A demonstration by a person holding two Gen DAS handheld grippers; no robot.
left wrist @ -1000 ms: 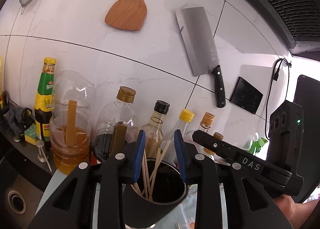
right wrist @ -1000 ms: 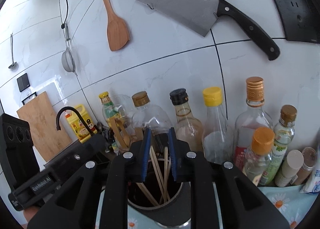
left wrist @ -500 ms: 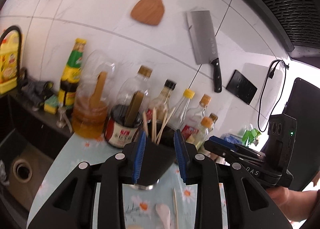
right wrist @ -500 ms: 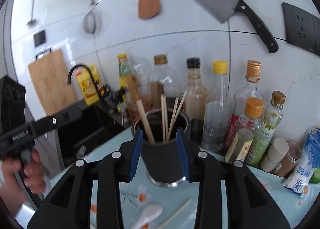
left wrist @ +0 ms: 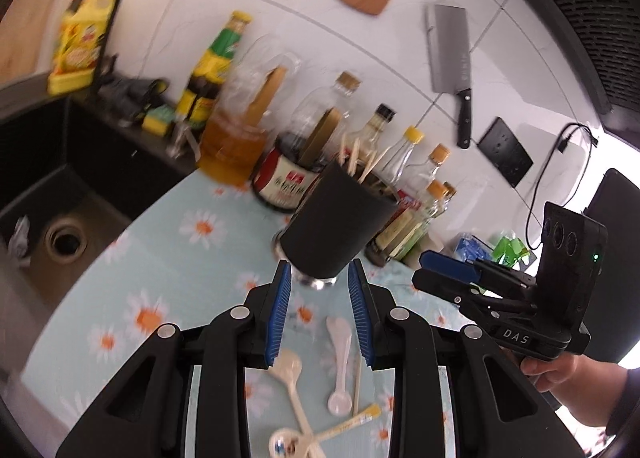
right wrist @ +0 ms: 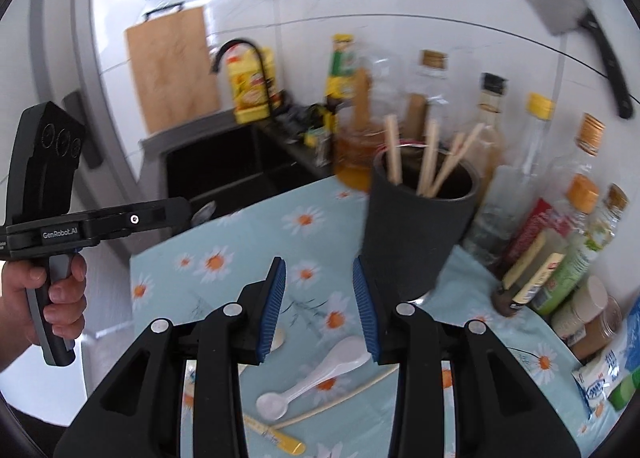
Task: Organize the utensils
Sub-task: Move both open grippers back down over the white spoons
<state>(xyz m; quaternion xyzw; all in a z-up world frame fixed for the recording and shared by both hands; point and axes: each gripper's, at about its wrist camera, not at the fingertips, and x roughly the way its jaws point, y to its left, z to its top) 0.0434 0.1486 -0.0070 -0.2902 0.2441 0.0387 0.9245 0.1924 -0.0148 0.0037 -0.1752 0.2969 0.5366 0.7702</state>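
On daisy-print cloth: white spoon lies below right gripper; left gripper over another spoon. Both jaws part-open, gripping nothing; black holder beyond.

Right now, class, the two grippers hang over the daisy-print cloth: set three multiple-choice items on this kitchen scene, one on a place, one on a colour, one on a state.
1. Where is the cleaver?
A. on the wall
B. in the sink
C. on the cloth

2. What colour is the utensil cup?
A. white
B. black
C. yellow

3. What are the left gripper and right gripper holding?
A. a spoon each
B. the cup
C. nothing

Answers:
1. A, it hangs against the white tiles.
2. B, its wall is matte black around the chopsticks.
3. C, both pairs of jaws stand apart with only cloth behind, and the white spoon lies loose.
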